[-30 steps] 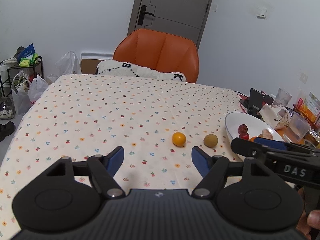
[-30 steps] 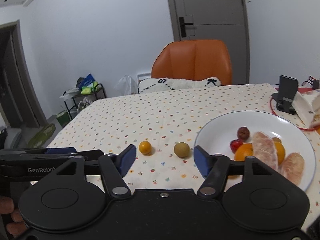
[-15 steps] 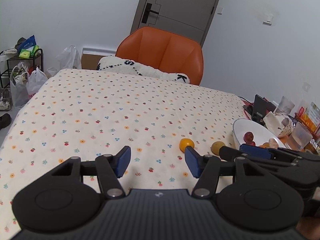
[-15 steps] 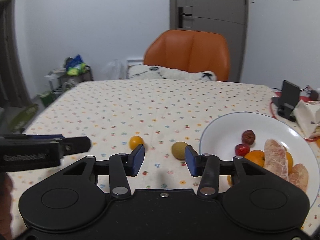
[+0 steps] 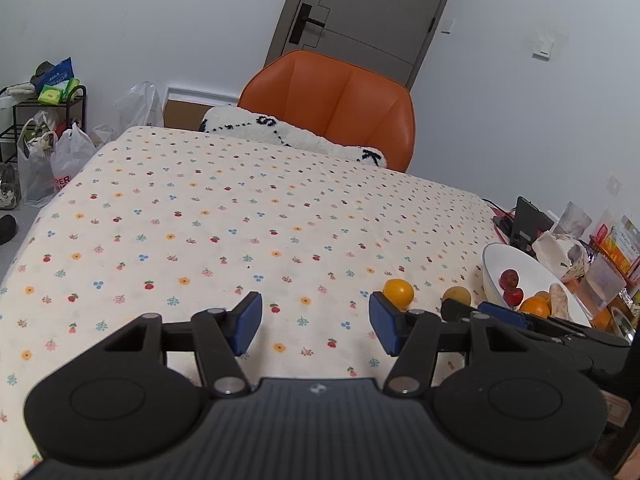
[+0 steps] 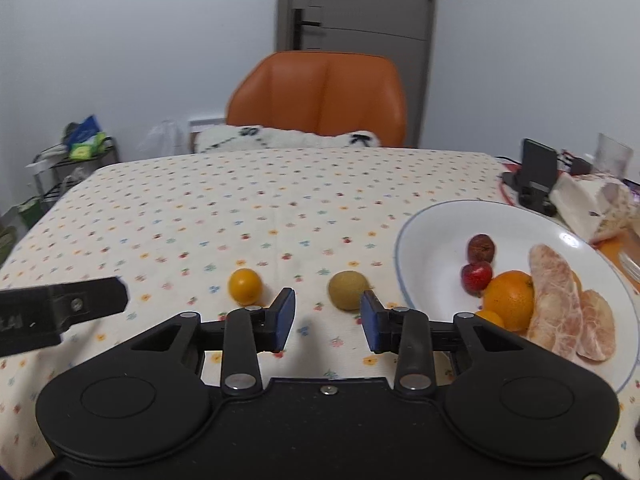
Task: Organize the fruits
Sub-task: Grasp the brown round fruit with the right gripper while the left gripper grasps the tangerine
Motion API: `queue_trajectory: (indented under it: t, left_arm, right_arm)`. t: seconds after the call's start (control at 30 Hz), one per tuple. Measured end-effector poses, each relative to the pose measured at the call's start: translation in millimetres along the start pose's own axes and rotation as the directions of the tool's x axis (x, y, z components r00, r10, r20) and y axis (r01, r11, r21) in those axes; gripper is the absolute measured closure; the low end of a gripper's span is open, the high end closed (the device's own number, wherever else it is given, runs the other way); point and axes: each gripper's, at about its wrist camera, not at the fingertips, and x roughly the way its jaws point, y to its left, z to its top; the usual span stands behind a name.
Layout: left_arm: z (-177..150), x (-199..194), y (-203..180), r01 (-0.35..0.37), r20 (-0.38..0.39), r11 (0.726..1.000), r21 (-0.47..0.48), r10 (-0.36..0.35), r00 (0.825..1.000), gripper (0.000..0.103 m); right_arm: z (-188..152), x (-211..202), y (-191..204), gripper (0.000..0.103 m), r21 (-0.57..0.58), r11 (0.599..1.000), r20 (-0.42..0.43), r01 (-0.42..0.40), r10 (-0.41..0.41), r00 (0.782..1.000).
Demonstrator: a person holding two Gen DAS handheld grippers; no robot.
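A small orange fruit (image 6: 245, 286) and a brownish-green round fruit (image 6: 348, 290) lie on the flowered tablecloth (image 6: 240, 208), left of a white plate (image 6: 432, 232). The plate holds two dark red fruits (image 6: 477, 274), an orange (image 6: 509, 300) and peeled pomelo pieces (image 6: 554, 304). My right gripper (image 6: 327, 320) is open, empty, just short of the brownish-green fruit. My left gripper (image 5: 315, 322) is open and empty over bare cloth; the orange fruit (image 5: 398, 291) sits just beyond its right fingertip. The brownish-green fruit (image 5: 457, 295) and plate (image 5: 494, 264) lie further right.
An orange chair (image 6: 320, 96) with a white cushion (image 6: 288, 138) stands at the far table edge. A phone stand (image 6: 538, 176), a torn bag (image 6: 596, 208) and a glass (image 6: 612, 156) crowd the right side. Bags and a shelf (image 5: 44, 136) stand on the floor left.
The right gripper's jaws have narrowed and it has moved closer to the brownish-green fruit. The left gripper has swung left, so the fruits now sit to its right.
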Motion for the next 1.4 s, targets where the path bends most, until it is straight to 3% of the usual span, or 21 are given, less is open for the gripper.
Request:
queue_trajectory:
  t: [0.23, 0.53, 0.63, 1.4]
  left_arm:
    - [11.5, 9.4, 2.5, 0.033, -0.025, 0.998, 0.049, -0.031, 0.999, 0.045]
    - [20.6, 23.2, 0.4, 0.068, -0.059, 0.994, 0.085, -0.063, 0.996, 0.045]
    - [24.1, 27.7, -2.1, 0.076, -0.065, 0.992, 0.099, -0.070, 0.995, 0.045]
    - [22.4, 51.0, -39.2, 0.109, -0.108, 0.981, 0.163, -0.092, 0.990, 0.051]
  right_arm:
    - [2.4, 13.1, -0.5, 0.068, 0.093, 0.994, -0.024, 0.059, -0.057, 0.998]
    - [9.0, 26.0, 2.2, 0.069, 0.118, 0.988, -0.013, 0.099, -0.098, 0.995]
    - [9.2, 28.1, 1.2, 0.078, 0.107, 0.989, -0.010, 0.098, -0.098, 0.995]
    - [9.5, -8.2, -32.3, 0.078, 0.178, 0.978, 0.046, -0.106, 0.100, 0.994]
